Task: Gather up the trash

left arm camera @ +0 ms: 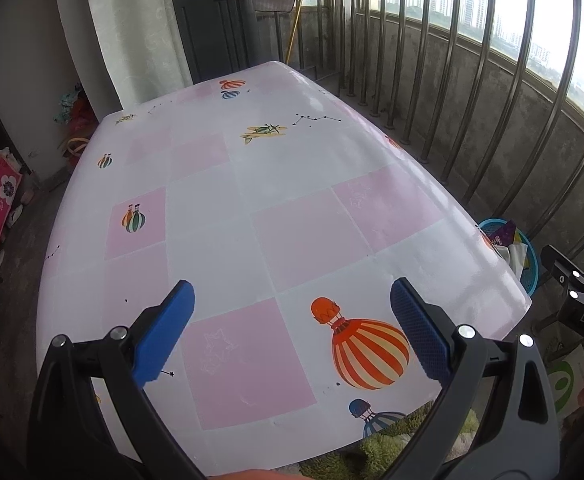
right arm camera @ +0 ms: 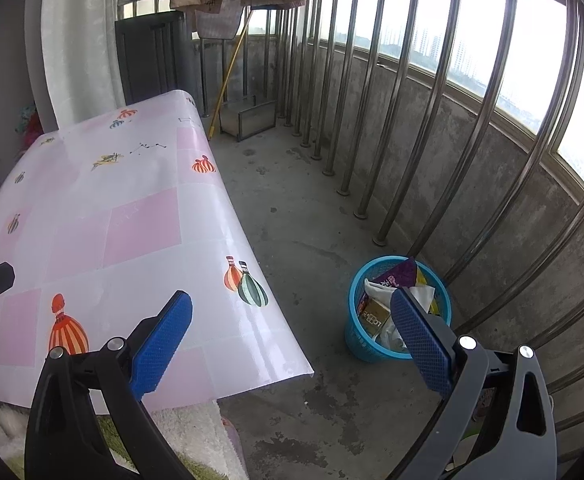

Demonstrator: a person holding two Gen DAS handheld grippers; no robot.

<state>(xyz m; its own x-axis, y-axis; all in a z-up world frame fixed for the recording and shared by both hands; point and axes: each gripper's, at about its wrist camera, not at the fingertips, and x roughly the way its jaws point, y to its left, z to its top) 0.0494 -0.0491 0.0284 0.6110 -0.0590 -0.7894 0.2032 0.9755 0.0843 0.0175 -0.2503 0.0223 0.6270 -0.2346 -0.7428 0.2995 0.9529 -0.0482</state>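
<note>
1. Over the table (left arm camera: pixel 220 216), the left gripper (left arm camera: pixel 292 332) hangs with fingers spread, holding nothing; no litter shows on the cloth.
2. At 3 o'clock in the right view, the blue bin (right arm camera: pixel 398 308) sits on the floor, full of wrappers and paper; the right gripper (right arm camera: pixel 292 344), also spread and empty, hovers near it.
3. Collecting looks finished, or nearly; next calls for a scan for strays.
4. Only the right view shows the bin's contents and floor; the left shows the whole tabletop.
</note>
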